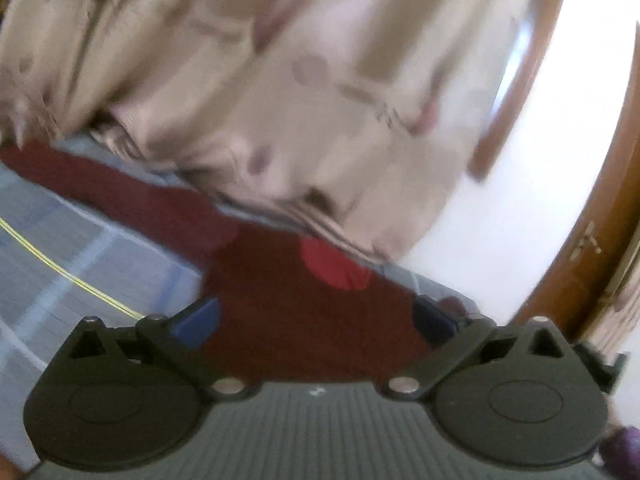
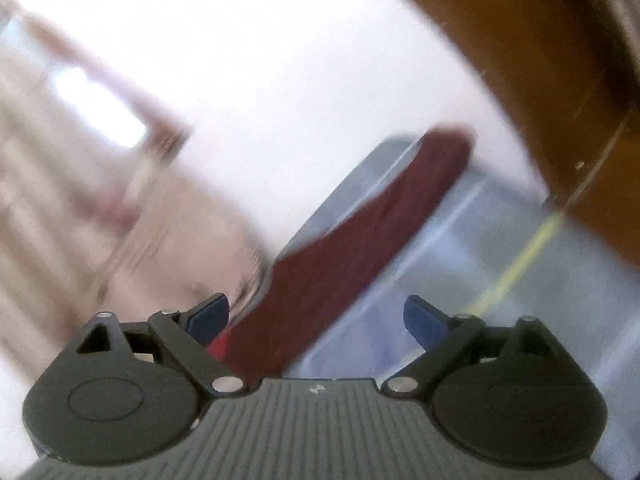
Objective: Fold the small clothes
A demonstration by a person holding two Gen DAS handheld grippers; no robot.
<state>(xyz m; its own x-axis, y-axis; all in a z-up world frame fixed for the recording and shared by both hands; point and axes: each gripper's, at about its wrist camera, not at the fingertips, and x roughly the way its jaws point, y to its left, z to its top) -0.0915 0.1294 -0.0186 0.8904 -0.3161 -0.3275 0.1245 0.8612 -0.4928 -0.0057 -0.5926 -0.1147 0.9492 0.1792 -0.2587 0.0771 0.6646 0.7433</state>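
Note:
A dark red small garment (image 1: 288, 296) lies spread on a blue-grey checked bed cover (image 1: 60, 248), one sleeve running to the far left; a brighter red patch (image 1: 332, 264) shows at its neck. My left gripper (image 1: 316, 320) is open just above the garment's body, blue fingertips (image 1: 200, 320) wide apart. In the right wrist view a sleeve of the garment (image 2: 360, 236) stretches away over the cover (image 2: 460, 264). My right gripper (image 2: 316, 320) is open, its left fingertip (image 2: 208, 318) by the sleeve's near end. Both views are blurred.
Beige curtains (image 1: 240, 60) hang behind the bed. A white wall (image 1: 540, 200) and a brown wooden door frame (image 1: 600, 220) stand to the right. In the right wrist view a brown wooden board (image 2: 560, 100) rises at the upper right.

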